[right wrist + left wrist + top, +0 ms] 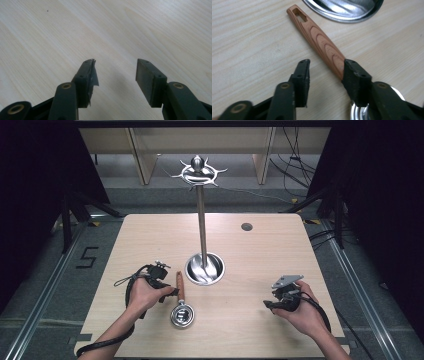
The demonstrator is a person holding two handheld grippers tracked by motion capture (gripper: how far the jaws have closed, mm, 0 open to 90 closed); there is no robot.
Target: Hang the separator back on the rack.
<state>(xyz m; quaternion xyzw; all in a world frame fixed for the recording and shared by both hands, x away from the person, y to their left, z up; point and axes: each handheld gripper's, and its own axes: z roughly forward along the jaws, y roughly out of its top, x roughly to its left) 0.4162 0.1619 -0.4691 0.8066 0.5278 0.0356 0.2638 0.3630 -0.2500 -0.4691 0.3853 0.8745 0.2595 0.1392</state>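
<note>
A small metal scoop (182,314) with a wooden handle (319,41) lies flat on the wooden table (250,265), handle pointing away toward the stand. My left gripper (173,293) sits low beside the handle, jaws open. In the left gripper view the left gripper (325,62) has the handle running up along the inner edge of one pad, and the other pad stands apart from it. The scoop's shiny bowl (358,112) peeks out behind that jaw. My right gripper (268,304) rests at the table's right front, and the right gripper (116,61) is open over bare wood.
A steel stand (201,225) rises from a round dished base (205,269) at the table's middle, with curved hooks (199,171) on top. A small dark hole (246,226) marks the far right of the tabletop. Cables trail from both grippers.
</note>
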